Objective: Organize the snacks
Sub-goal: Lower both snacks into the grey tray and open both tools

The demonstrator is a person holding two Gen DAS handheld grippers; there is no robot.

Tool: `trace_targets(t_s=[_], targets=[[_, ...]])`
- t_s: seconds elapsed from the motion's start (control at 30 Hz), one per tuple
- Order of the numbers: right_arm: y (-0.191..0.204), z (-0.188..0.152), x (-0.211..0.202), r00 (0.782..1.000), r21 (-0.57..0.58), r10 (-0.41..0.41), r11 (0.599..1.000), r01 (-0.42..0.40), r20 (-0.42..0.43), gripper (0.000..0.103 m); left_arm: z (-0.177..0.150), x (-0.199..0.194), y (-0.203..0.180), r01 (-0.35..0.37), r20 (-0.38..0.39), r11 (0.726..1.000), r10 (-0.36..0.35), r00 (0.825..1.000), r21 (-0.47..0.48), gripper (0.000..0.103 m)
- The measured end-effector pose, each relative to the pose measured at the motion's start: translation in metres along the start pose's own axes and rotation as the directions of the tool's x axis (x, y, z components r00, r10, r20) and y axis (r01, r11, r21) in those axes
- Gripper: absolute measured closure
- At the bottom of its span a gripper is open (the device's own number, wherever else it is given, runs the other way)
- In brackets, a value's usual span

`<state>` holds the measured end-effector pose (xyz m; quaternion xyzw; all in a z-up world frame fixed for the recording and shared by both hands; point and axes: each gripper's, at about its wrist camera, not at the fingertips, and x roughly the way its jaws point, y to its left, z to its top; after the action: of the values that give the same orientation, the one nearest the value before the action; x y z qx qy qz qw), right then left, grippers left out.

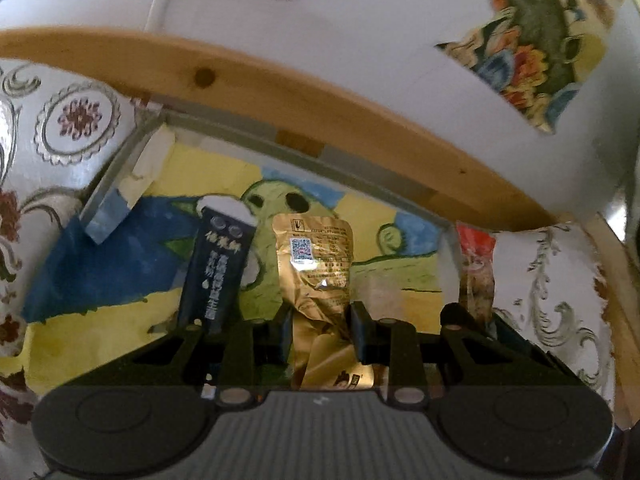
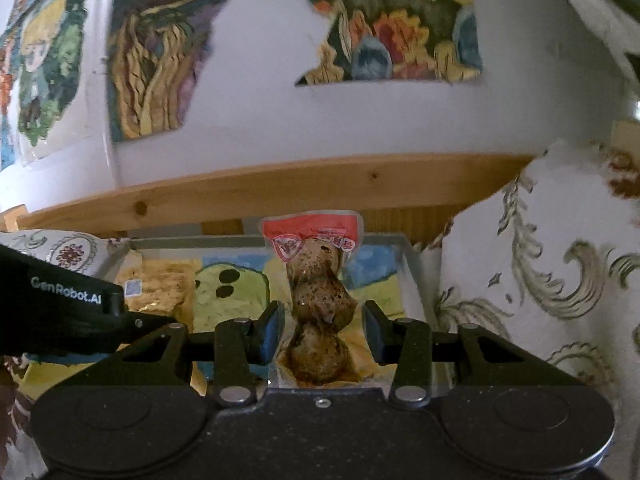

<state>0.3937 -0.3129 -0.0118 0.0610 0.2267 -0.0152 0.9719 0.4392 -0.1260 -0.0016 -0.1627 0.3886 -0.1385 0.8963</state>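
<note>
A metal-rimmed tray lined with a yellow, blue and green drawing lies ahead. In it a dark blue stick packet leans left of centre. My left gripper is shut on a crumpled gold packet, held over the tray's middle. In the right wrist view my right gripper is shut on a clear packet of brown speckled eggs with a red top, raised upright over the tray's right part. That egg packet shows at the tray's right edge in the left view. The gold packet shows beside the left gripper's body.
A wooden ledge runs behind the tray, below a white wall with torn painted pictures. White paper with silver and maroon ornaments covers the surface on both sides of the tray.
</note>
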Motion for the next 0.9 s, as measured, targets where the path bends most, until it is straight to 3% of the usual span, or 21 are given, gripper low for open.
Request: trace_targets(t_s=[0.53,0.63,0.9], targets=[[0.004,-0.009,0.017,0.999,-0.003,0.006,1.0,-0.006,-0.038,0.054,0.012,0.008,0.004,-0.071,-0.016,0.997,0.071,0.997,0.011,0.066],[0.003,-0.006,0.012,1.0,0.01,0.008,1.0,-0.008,-0.012,0.046,0.013,0.006,0.003,-0.079,-0.008,0.997,0.079,0.997,0.016,0.054],[-0.003,0.005,-0.009,0.999,0.037,-0.003,0.999,0.001,0.043,0.035,0.017,-0.021,-0.004,-0.093,0.076,0.995,0.09,0.993,0.04,0.026]])
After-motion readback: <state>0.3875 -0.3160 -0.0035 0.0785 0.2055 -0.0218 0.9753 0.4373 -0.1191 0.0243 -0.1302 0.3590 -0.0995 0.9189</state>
